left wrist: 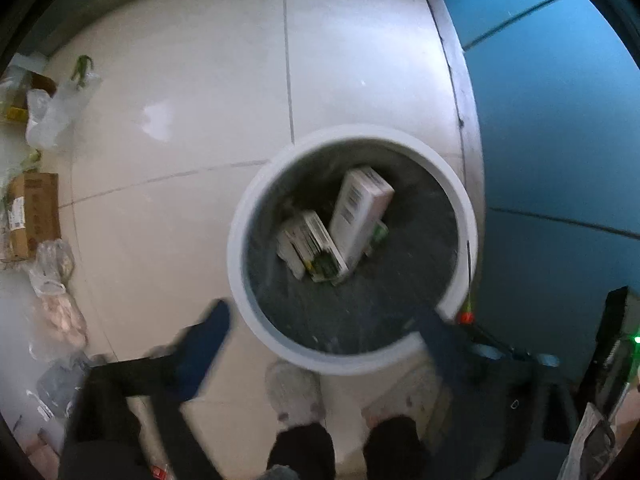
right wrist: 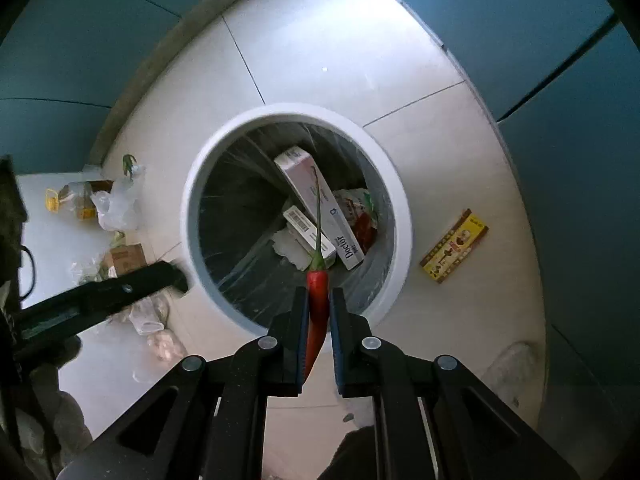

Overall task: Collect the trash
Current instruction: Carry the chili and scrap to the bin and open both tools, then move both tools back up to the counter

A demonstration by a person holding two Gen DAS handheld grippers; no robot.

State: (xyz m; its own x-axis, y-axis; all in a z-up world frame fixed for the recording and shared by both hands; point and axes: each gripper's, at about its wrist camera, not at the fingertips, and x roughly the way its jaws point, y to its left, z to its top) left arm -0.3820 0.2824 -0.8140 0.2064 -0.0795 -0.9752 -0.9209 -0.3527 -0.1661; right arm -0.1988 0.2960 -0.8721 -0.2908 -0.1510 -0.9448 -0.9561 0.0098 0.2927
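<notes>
A round white bin (right wrist: 400,216) with a clear liner stands on the tiled floor; it also shows in the left wrist view (left wrist: 248,208). Inside lie several cartons (right wrist: 320,204) and a wrapper (right wrist: 360,216); cartons show in the left wrist view too (left wrist: 360,216). My right gripper (right wrist: 319,300) is shut on a red chili pepper (right wrist: 318,292) with a long green stem, held over the bin's near rim. My left gripper (left wrist: 324,320) is open and empty over the bin's near rim, blurred by motion.
A yellow box (right wrist: 454,246) lies on the floor right of the bin. Plastic bags, a cardboard box (left wrist: 34,212) and other trash lie along the left side (right wrist: 116,200). Teal walls (left wrist: 540,120) close in on the right. The person's slippered feet (left wrist: 296,392) stand by the bin.
</notes>
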